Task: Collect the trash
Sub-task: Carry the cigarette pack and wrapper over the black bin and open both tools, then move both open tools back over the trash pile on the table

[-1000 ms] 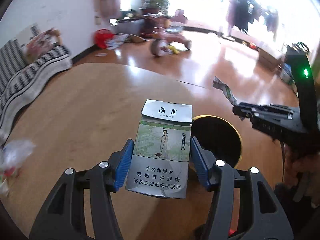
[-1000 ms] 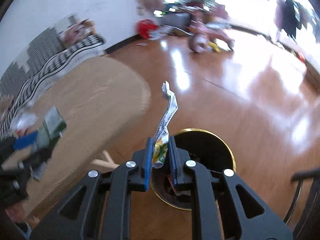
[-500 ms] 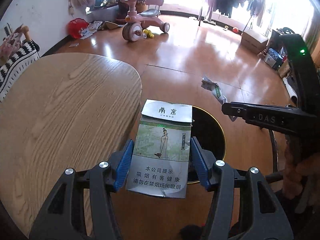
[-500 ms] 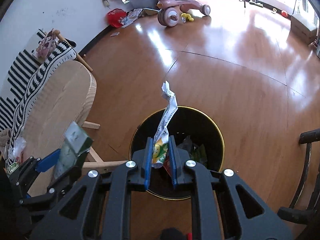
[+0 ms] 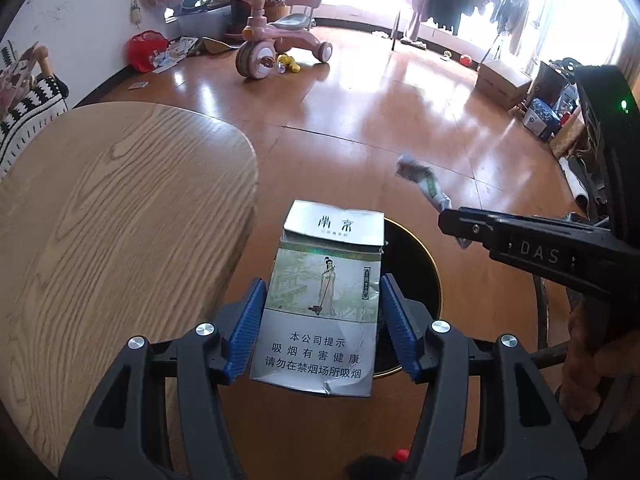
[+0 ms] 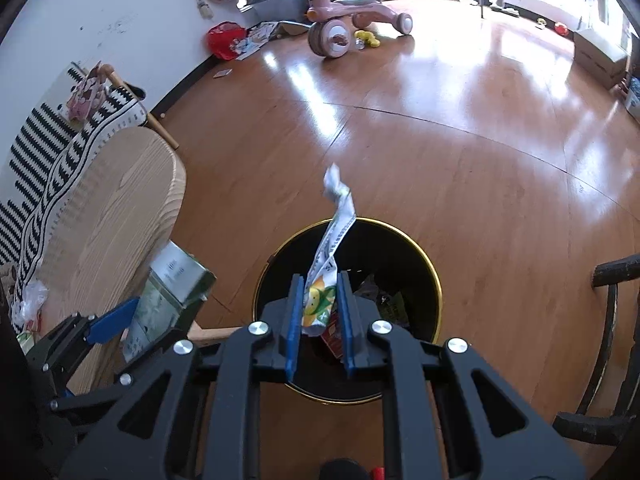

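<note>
A crumpled cigarette pack (image 5: 324, 304) stands upright between the blue pads of my left gripper (image 5: 322, 282). Its jaws are opening, but the pack still sits in their grip. It hangs at the near rim of a black trash bin with a gold rim (image 5: 430, 256), just off the table edge. My right gripper (image 6: 320, 278) holds a long twisted snack wrapper (image 6: 334, 232) over the bin's mouth (image 6: 440, 292). Its jaws are opening too, with the wrapper still upright between the pads. In the right wrist view the pack (image 6: 176, 280) shows at lower left.
A rounded wooden table (image 5: 120, 220) lies to the left of the bin, with a small plastic bag (image 6: 30, 306) on it. The bin holds other trash. A pink tricycle (image 5: 276, 44) stands far back on the wooden floor. A dark chair frame (image 6: 612, 308) is at right.
Both grippers came down from beside the table to the bin; the table slid left in both views. Over the last half second they barely moved. Pack and wrapper stay between the pads.
</note>
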Demonstrator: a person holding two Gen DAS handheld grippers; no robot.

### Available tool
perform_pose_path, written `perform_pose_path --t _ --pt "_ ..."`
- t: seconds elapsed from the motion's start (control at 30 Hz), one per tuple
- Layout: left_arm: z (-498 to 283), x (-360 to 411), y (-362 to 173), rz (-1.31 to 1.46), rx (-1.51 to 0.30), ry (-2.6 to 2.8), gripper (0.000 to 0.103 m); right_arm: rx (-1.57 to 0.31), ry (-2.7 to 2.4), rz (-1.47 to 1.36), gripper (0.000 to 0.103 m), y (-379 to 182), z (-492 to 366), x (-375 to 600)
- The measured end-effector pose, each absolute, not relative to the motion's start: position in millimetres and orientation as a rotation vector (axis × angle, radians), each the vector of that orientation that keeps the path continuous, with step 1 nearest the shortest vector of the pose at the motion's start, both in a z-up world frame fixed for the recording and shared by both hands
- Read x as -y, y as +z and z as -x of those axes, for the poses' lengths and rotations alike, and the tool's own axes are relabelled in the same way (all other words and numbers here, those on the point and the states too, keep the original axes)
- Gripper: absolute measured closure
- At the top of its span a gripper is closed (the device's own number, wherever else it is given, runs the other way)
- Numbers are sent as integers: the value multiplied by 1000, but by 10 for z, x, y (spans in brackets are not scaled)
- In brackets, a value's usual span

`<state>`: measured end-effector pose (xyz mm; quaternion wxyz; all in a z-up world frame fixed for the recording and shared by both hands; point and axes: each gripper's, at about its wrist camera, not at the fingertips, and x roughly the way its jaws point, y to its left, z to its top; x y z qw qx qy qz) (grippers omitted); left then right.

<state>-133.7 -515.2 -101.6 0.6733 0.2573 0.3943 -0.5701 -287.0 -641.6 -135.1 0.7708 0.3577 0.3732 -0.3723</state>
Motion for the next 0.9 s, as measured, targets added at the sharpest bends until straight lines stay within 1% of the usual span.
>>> perform_pose_path --t 0.03,0.07,0.1,0.23,0.53,0.73,0.9 --pt "1337 5155 -1032 -582 -890 -1289 37 -809 -816 -780 66 -1344 2874 6422" --pt "1353 5159 -1036 -586 -888 -1295 30 -802 -823 -784 40 -1338 2899 6420" --pt "1374 5156 -1034 -591 -878 -1297 28 -788 -832 -783 34 -1318 2916 6410" --pt "1399 5154 -1024 -602 -868 -1298 27 -781 -833 -768 33 -1299 2906 6381" --pt "1223 4952 -859 -579 -833 -1250 20 -802 -802 -727 32 -1284 2781 6303" --pt "952 4519 -660 -556 -779 -1148 16 -812 -758 -663 29 -1213 2587 6197" --pt "564 3887 -424 -509 -733 -1010 13 -822 -693 -562 27 -1108 2339 5979"
